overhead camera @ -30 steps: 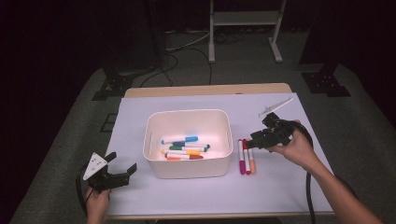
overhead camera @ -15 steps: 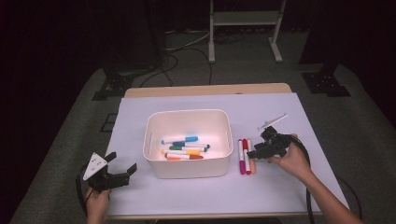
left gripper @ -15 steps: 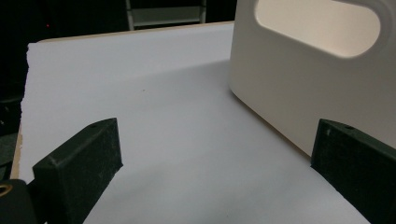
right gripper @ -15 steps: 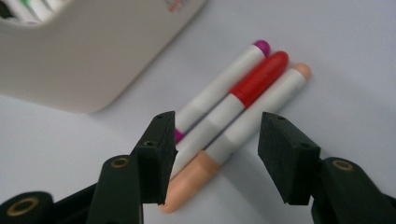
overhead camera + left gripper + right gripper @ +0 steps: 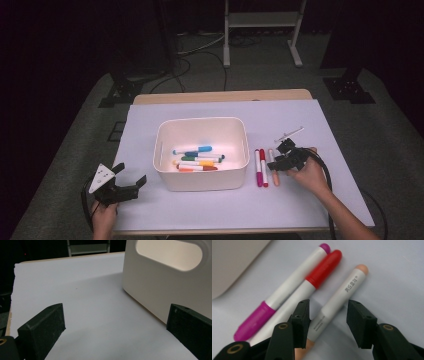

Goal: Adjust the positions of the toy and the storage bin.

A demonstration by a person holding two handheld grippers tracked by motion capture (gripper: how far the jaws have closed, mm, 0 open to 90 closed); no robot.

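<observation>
The right gripper (image 5: 325, 322) is set over the peach marker (image 5: 337, 301), jaws closing around it but not yet pinching. Three markers lie near the table's right edge, beside the white bin (image 5: 202, 152), where several are already stowed. The left gripper (image 5: 120, 185) is spread, idle.

Right tongs (image 5: 328, 322), low and half-spread, have just been closing; left tongs (image 5: 131, 176) gape wide.
</observation>
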